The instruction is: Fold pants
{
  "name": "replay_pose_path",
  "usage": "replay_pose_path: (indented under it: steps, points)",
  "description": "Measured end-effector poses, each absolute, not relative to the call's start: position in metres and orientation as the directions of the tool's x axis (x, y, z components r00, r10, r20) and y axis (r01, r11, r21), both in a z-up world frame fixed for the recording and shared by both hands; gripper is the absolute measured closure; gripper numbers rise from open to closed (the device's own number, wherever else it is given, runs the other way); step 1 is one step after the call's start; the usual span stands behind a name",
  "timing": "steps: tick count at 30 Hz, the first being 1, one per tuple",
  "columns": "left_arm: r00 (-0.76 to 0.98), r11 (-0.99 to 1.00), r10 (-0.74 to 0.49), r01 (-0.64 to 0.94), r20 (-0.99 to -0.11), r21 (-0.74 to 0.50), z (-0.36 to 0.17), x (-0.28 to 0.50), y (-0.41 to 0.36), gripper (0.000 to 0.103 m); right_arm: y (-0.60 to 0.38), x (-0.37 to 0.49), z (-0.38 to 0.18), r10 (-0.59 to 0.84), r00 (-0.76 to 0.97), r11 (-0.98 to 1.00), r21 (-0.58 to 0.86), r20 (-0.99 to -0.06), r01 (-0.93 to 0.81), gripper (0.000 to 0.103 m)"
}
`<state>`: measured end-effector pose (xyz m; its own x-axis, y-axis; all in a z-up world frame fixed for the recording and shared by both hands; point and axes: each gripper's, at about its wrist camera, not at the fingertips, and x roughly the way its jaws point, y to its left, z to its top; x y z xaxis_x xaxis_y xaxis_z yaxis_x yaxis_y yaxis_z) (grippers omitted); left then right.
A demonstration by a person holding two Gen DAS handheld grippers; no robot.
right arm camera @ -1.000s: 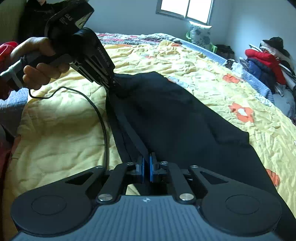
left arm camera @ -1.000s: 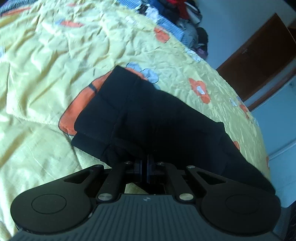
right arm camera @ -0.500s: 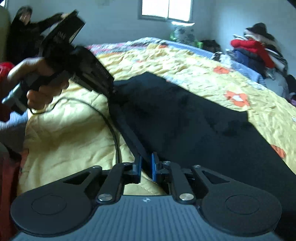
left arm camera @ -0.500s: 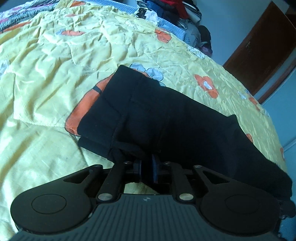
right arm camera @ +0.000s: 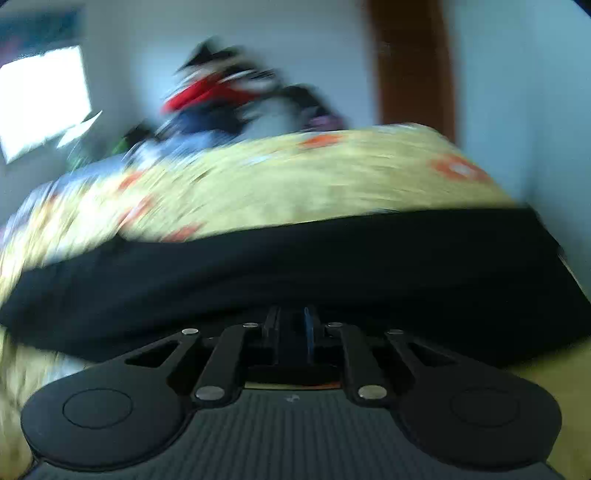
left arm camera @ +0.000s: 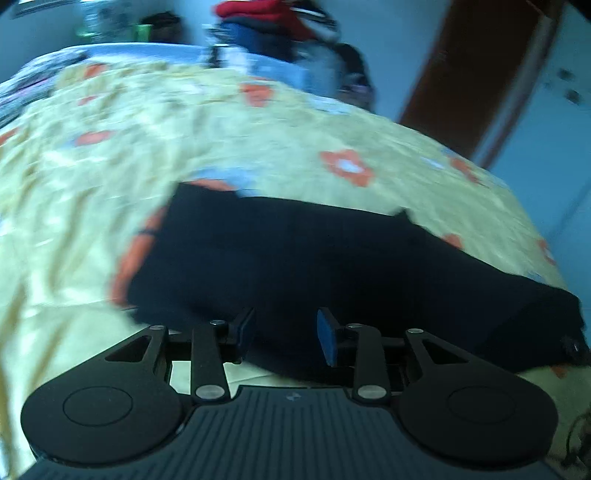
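The black pants (left arm camera: 314,258) lie folded in a long band on the yellow flowered bedspread (left arm camera: 110,166). My left gripper (left arm camera: 286,332) hovers over their near edge. Its jaws are opening, and the blue pad (left arm camera: 327,341) stands clear of the cloth beneath. In the blurred right wrist view the pants (right arm camera: 295,266) stretch across the whole picture, just beyond my right gripper (right arm camera: 290,325). Its jaws stand a little apart with a narrow dark gap. The blur hides whether any cloth is in that gap.
A pile of clothes (left arm camera: 273,22) lies past the far side of the bed, also blurred in the right wrist view (right arm camera: 221,96). A brown door (left arm camera: 480,74) stands at the back right. The bedspread (right arm camera: 314,184) spreads wide beyond the pants.
My left jaws have opened and let go of the pants' edge, and that hand has risen. My right gripper has swung sideways and rolled, and its jaws have parted slightly.
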<state>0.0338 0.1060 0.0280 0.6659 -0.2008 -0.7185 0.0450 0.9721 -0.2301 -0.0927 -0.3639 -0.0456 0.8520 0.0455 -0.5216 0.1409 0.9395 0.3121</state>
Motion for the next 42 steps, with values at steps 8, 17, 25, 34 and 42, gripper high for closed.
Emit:
replay_pose_path:
  steps: [8, 17, 25, 34, 42]
  points:
    - [0.666, 0.944, -0.311, 0.297, -0.678, -0.141, 0.014, 0.055, -0.008, 0.041, -0.46, -0.101, -0.082, -0.026, 0.903, 0.627, 0.697, -0.428, 0.349, 0.021]
    - [0.679, 0.847, -0.32, 0.518, -0.66, 0.122, -0.019, 0.043, -0.096, 0.036, -0.505, -0.055, -0.075, 0.045, 0.904, 0.448, 0.817, -0.425, 0.362, 0.019]
    - [0.681, 0.746, -0.359, 0.62, -0.638, 0.242, -0.04, 0.037, -0.14, 0.038, -0.512, 0.007, -0.062, 0.099, 0.9, 0.509, 0.799, -0.425, 0.321, 0.012]
    - [0.664, 0.697, -0.429, 0.675, -0.612, 0.243, -0.044, 0.032, -0.16, 0.04, -0.512, 0.017, -0.058, 0.106, 0.889, 0.612, 0.734, -0.445, 0.294, 0.012]
    - [0.632, 0.668, -0.488, 0.714, -0.602, 0.21, -0.048, 0.034, -0.169, 0.053, -0.521, -0.051, -0.061, 0.01, 0.892, 0.608, 0.711, -0.452, 0.353, 0.009]
